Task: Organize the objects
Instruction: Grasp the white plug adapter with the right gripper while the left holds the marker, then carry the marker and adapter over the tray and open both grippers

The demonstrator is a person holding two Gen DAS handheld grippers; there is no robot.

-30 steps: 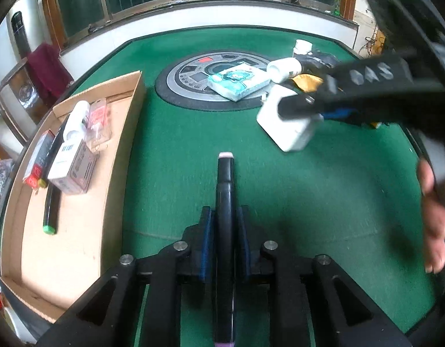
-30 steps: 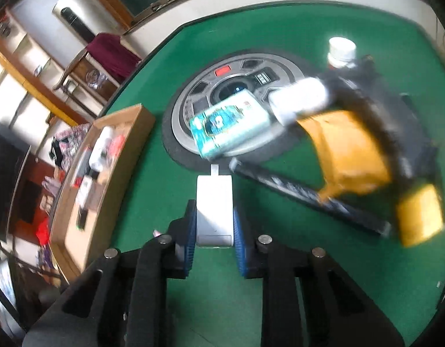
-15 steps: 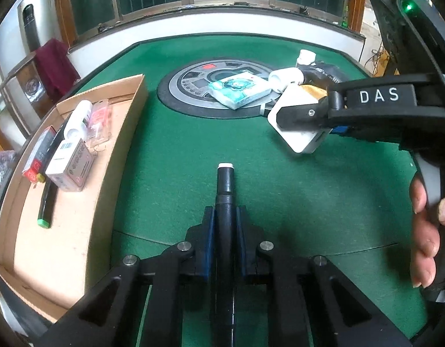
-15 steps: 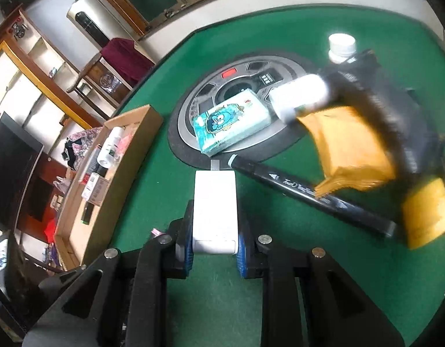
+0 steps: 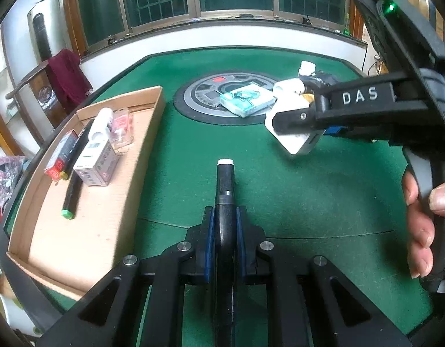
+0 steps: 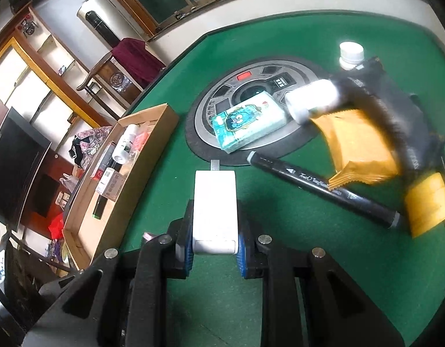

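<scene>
My left gripper (image 5: 224, 240) is shut on a black marker (image 5: 224, 185) with a white end, held above the green felt. A cardboard tray (image 5: 77, 231) lies to its left and holds a white box (image 5: 96, 159), a white bottle (image 5: 100, 120), a second black marker (image 5: 75, 188) and a red pack. My right gripper (image 6: 214, 240) is shut on a white charger block (image 6: 214, 202); the left wrist view shows that block (image 5: 294, 141) in the air at right. On the felt beyond lie a teal tissue pack (image 6: 248, 121), a loose black marker (image 6: 323, 185) and orange snack packs (image 6: 355, 144).
A round grey control panel (image 6: 251, 86) sits in the middle of the green table (image 5: 280, 190). A lying white bottle (image 6: 312, 98), an upright white-capped bottle (image 6: 351, 55) and a black pouch (image 6: 395, 98) crowd the far right. A hand (image 5: 422, 217) holds the right gripper's handle.
The left gripper has lifted the black marker a little and tilted, so more of the room shows. The right gripper with the white block has drifted slightly right and back in the left wrist view.
</scene>
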